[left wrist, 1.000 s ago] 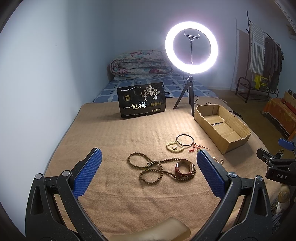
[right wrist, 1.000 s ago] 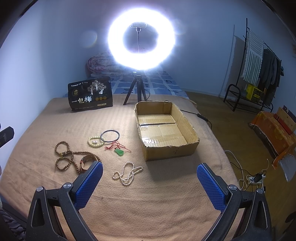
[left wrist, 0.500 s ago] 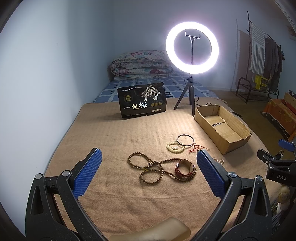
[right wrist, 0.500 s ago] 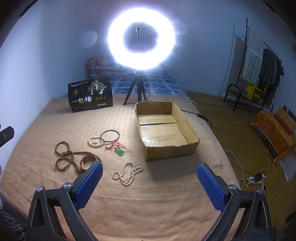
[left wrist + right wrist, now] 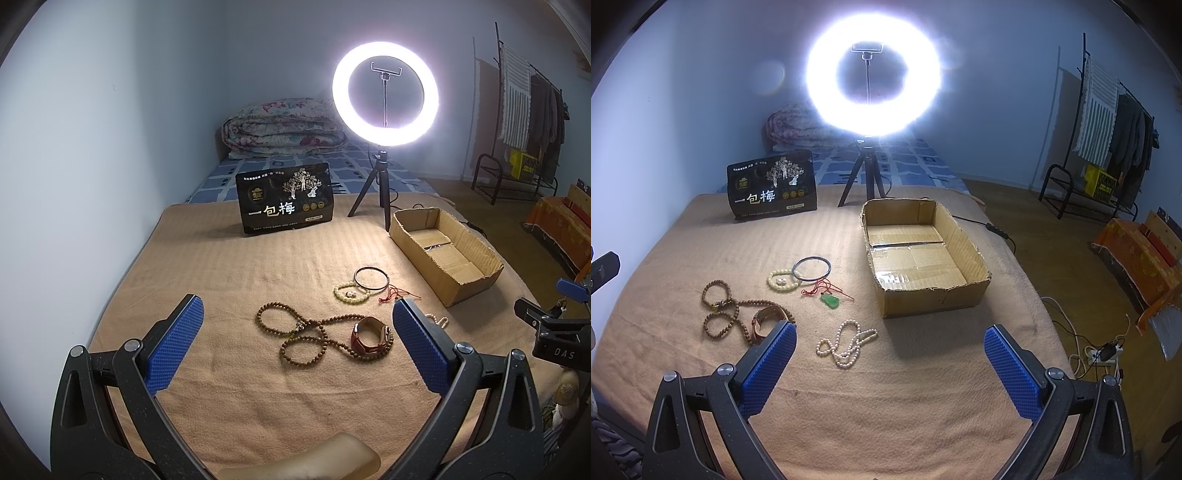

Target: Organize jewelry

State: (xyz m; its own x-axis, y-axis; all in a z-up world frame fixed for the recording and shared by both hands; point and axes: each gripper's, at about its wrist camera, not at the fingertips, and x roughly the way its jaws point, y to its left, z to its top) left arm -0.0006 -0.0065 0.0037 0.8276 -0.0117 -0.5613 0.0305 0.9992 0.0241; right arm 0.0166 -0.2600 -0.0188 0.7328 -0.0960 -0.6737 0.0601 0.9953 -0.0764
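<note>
Jewelry lies on a tan blanket (image 5: 229,280): a long brown bead string (image 5: 306,334), a brown-strap watch (image 5: 369,334), a pale bead bracelet (image 5: 351,291), a dark bangle (image 5: 371,278), a green pendant on red cord (image 5: 830,300) and a pearl necklace (image 5: 847,343). An open cardboard box (image 5: 923,254) stands to their right, with nothing visible inside. My left gripper (image 5: 295,347) is open and empty, just short of the bead string. My right gripper (image 5: 890,369) is open and empty, near the pearl necklace and the box front.
A black snack bag (image 5: 284,197) stands at the back. A lit ring light on a tripod (image 5: 384,94) stands behind the box. A folded quilt (image 5: 280,127) lies further back. Cables and a power strip (image 5: 1102,354) lie on the floor right of the bed.
Both views have shifted only very slightly. The jewelry and the box have not moved, and both grippers stay open.
</note>
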